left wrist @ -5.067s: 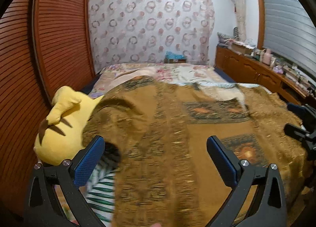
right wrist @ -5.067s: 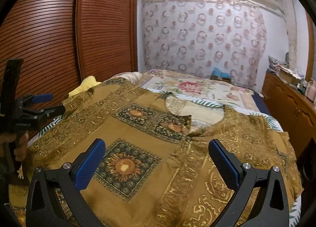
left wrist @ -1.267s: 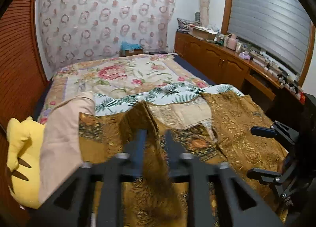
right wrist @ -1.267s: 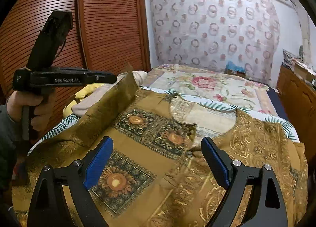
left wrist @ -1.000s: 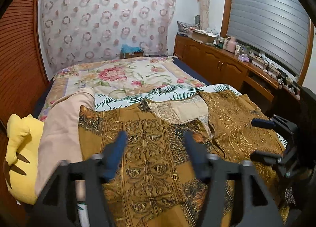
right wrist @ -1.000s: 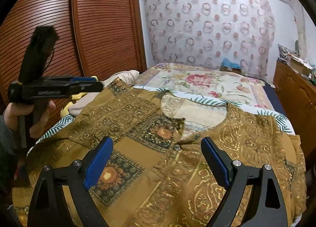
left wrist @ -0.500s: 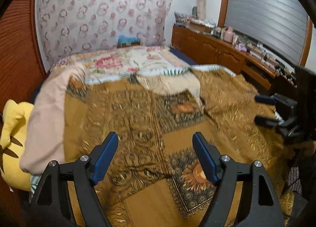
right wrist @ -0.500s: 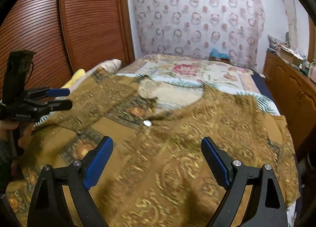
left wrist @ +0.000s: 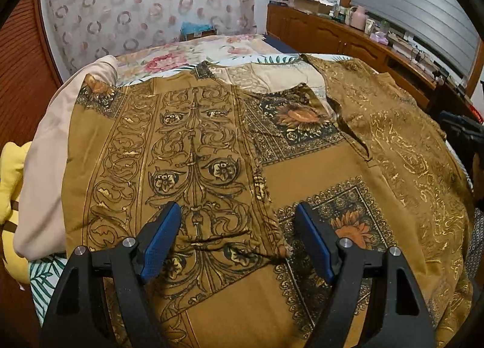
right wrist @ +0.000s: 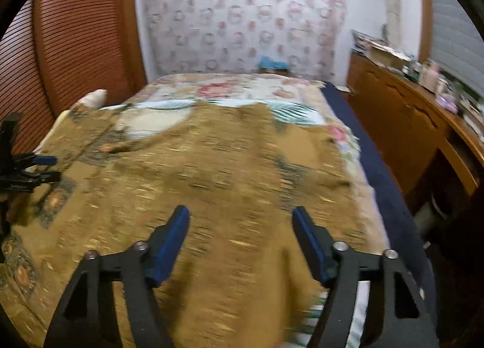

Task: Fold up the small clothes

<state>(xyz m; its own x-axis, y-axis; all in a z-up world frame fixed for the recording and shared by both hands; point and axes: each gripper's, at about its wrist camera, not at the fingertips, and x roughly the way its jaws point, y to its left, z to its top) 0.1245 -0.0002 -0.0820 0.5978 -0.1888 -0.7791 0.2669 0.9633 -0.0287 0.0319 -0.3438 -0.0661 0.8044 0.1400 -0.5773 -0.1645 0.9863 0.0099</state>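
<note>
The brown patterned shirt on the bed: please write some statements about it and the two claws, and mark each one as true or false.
1. The left claw is open, with nothing between its blue pads. True.
2. The right claw is shut on the brown patterned shirt. False: it is open above the cloth and holds nothing.
3. One side panel of the shirt lies folded over its front. True: the scroll-patterned panel covers the left part.
4. The yellow plush toy lies on top of the shirt. False: it is beside the shirt, at the left edge of the bed.
5. The right wrist view is sharp. False: the cloth there is blurred by motion.
</note>
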